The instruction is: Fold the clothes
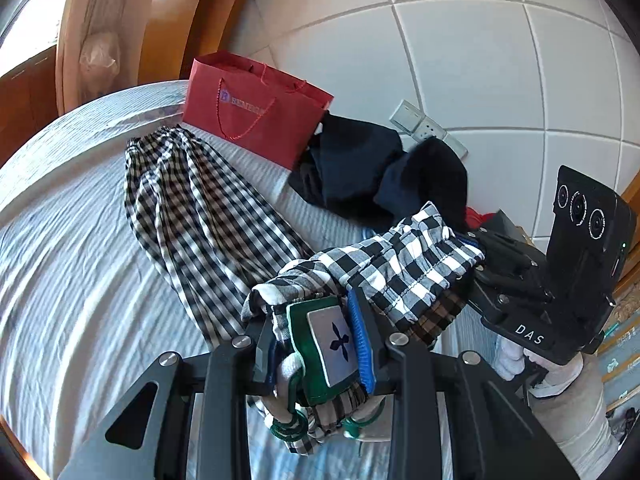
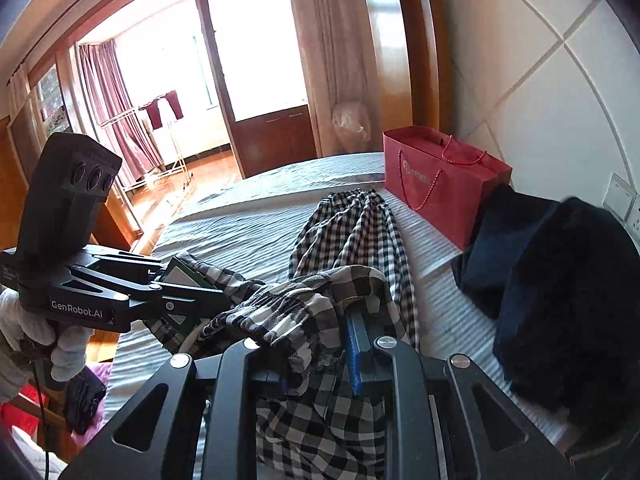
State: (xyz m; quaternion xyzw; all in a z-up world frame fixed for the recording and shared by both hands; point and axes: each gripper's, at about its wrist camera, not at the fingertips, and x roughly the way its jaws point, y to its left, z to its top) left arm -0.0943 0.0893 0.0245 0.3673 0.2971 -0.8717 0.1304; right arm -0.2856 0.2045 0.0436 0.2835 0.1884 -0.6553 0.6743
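Garment: checked trousers (image 1: 192, 200) lay lengthwise on the striped bed (image 1: 72, 280), near end lifted.
Left gripper (image 1: 316, 344): clamped on bunched hem.
Right gripper (image 2: 316, 344): closed on checked cloth.
Risk: uneven pull could skew the fold.
View difference: only the right wrist showed the window.

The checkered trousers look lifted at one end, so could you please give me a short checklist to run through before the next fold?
1. Left tongs shut on checkered trousers: ok.
2. Right tongs shut on the trousers: ok.
3. Far end resting on the bed: ok.
4. Cloth smooth between the tongs: not ok, bunched.
5. Red bag apart from the trousers: cannot tell, it stands close to the far end.
6. Dark clothes apart from the trousers: ok.
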